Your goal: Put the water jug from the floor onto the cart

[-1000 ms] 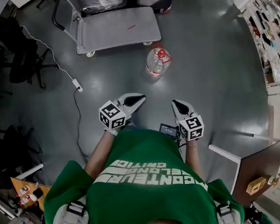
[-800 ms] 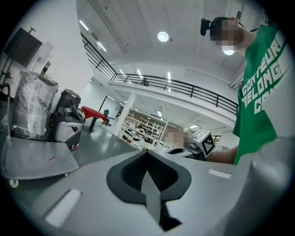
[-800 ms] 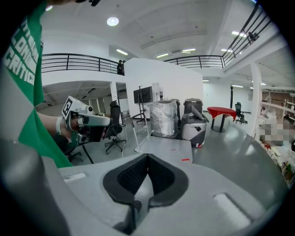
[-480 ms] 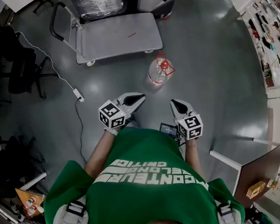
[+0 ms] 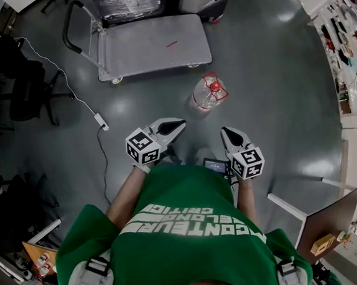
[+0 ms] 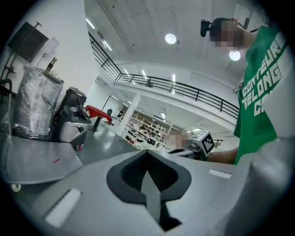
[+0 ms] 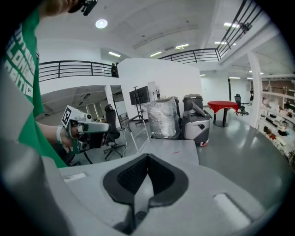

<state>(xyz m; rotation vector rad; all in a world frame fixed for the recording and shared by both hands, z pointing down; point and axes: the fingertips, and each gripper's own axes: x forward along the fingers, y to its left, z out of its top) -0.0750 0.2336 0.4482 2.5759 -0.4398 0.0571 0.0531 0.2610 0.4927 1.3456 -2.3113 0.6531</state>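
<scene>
One water jug stands on the floor, its red cap facing up at you, just short of the cart and not yet on it. Over the last second the water jug and the cart have both slid lower in your head view, toward your hands, so you have closed in on them. The approach is under way, but the pick itself has not begun.

The water jug sits ahead of both tools and roughly between their lines. It is nearer the right gripper than the left gripper and apart from both. Neither gripper view shows it.

Both pairs of jaws are pressed together with nothing between them. You would need to spread one pair before reaching for the handle.
</scene>
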